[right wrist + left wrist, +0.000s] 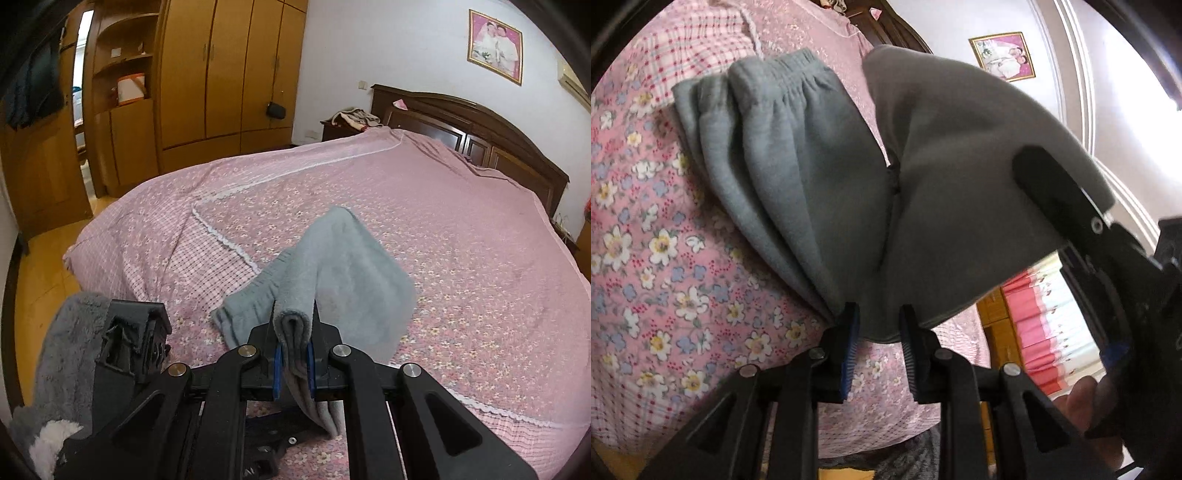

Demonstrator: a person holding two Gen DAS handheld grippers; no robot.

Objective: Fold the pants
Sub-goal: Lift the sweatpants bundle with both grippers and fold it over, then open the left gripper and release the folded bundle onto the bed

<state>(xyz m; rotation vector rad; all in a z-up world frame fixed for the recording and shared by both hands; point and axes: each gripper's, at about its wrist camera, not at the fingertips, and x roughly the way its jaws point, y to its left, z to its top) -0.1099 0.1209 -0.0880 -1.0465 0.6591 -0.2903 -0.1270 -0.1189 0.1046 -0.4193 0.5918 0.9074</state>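
Note:
Grey sweatpants [798, 177] lie partly on the pink floral bedspread [646, 240], elastic waistband at the far end. My left gripper [877, 325] is shut on the pants' near edge and holds it raised. My right gripper [294, 350] is shut on a bunched fold of the pants [332, 266], lifted above the bed; the waistband end rests on the bedspread [480, 258]. In the left wrist view the right gripper's black finger [1056, 192] shows against the lifted cloth, which hangs between both grippers.
A dark wooden headboard [461, 125] stands at the bed's far end, with a framed photo [495, 46] on the wall. Wooden wardrobes [221, 74] line the left. A grey fuzzy sleeve [70, 350] shows at lower left. The bed's edge drops to a wooden floor [40, 273].

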